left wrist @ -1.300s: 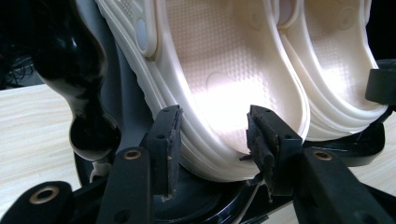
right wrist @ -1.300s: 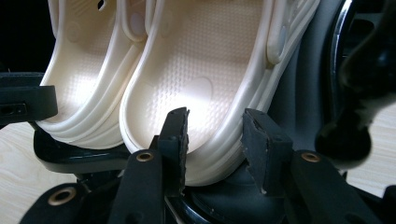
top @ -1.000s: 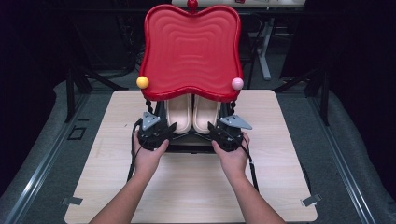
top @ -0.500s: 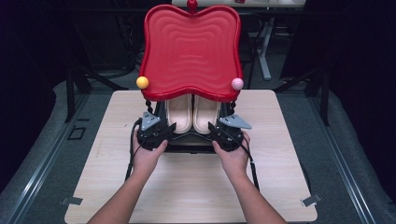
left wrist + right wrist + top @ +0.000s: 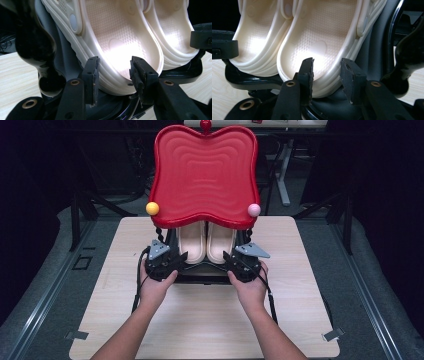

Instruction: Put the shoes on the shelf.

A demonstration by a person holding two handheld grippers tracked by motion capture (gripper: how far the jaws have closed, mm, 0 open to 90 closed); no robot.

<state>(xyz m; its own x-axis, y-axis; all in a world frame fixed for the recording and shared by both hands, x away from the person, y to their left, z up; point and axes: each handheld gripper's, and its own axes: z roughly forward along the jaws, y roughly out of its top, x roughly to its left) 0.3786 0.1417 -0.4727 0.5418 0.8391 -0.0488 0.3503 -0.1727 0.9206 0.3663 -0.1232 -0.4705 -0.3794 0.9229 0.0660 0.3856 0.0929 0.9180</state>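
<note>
A pair of cream clogs stands heels toward me on a black rack (image 5: pixel 201 277) under a big red wavy tray (image 5: pixel 205 170). The left clog (image 5: pixel 191 242) and the right clog (image 5: pixel 220 242) lie side by side. My left gripper (image 5: pixel 180 257) is at the left clog's heel. In the left gripper view that gripper (image 5: pixel 113 77) is open, its jaws either side of the heel rim of the left clog (image 5: pixel 117 37). My right gripper (image 5: pixel 228 258) is at the right clog's heel. In the right gripper view it (image 5: pixel 325 75) is open around the heel of the right clog (image 5: pixel 319 37).
The rack stands on a pale wooden table (image 5: pixel 200 325). A yellow ball (image 5: pixel 152 208) and a pink ball (image 5: pixel 254 210) sit on the tray's front corners, a red knob (image 5: pixel 205 125) at its back. Curved black rack posts (image 5: pixel 32 45) (image 5: pixel 409 57) flank the clogs. The surroundings are dark.
</note>
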